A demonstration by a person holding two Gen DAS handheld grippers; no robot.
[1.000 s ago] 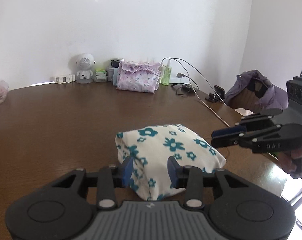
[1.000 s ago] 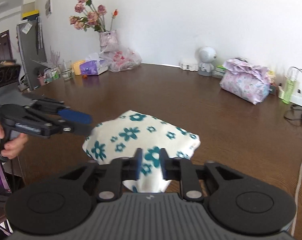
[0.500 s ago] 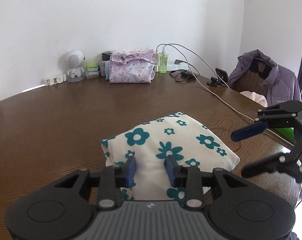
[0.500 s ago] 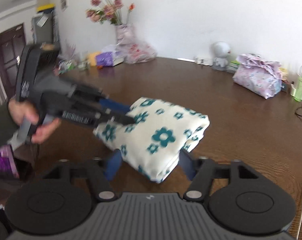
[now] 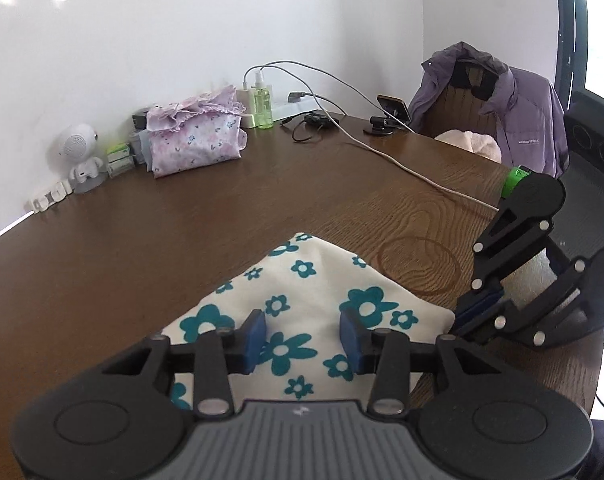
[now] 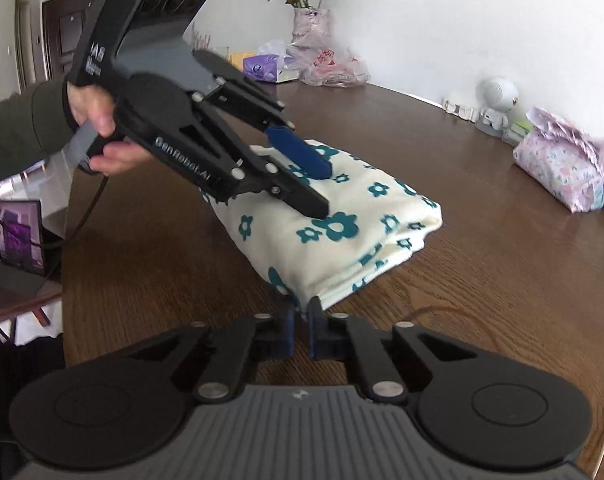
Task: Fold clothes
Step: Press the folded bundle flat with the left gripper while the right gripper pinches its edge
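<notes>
My left gripper [image 5: 302,334] hovers over the folded floral cloth [image 6: 334,224] on the brown table [image 5: 182,220], its jaws opening with nothing pinched between them. Further right, my right gripper [image 6: 301,330] sits clenched at the bundle's near corner; whether it nips fabric I cannot tell. I judge the folding nearly finished: next comes pressing the bundle flat and squaring its edges.

The folded cloth [image 6: 334,236] is cream with teal flowers. The table [image 5: 182,216] is dark brown woodgrain. The jacket [image 5: 522,120] is purple, the pouch [image 5: 194,140] pink floral.
</notes>
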